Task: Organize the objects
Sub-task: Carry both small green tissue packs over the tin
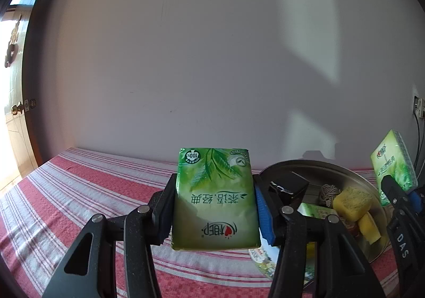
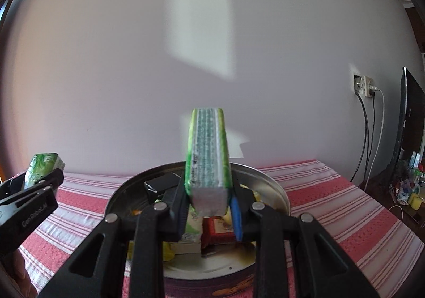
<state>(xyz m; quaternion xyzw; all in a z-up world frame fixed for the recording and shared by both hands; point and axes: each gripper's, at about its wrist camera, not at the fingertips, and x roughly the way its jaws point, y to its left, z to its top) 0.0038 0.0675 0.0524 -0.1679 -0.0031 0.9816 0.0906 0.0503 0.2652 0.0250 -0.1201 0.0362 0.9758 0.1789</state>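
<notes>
My left gripper (image 1: pixel 215 207) is shut on a green tissue pack (image 1: pixel 215 197), gripped by its two long edges and held flat-face up above the striped cloth. My right gripper (image 2: pixel 208 205) is shut on a second green tissue pack (image 2: pixel 208 160), pinched across its thin sides so it stands on edge over the metal tray (image 2: pixel 276 186). In the left wrist view the right gripper (image 1: pixel 398 191) appears at the far right with its pack (image 1: pixel 394 165). The right wrist view shows the left gripper (image 2: pixel 39 183) with its pack (image 2: pixel 43 165) at the far left.
The round metal tray (image 1: pixel 313 167) holds a black box (image 1: pixel 289 186), a ball of twine (image 1: pixel 328 193), yellow sponges (image 1: pixel 353 202), a red box (image 2: pixel 219 229) and small packets. A red-and-white striped cloth (image 1: pixel 79 186) covers the table. A wall socket with cables (image 2: pixel 366 85) is at the right.
</notes>
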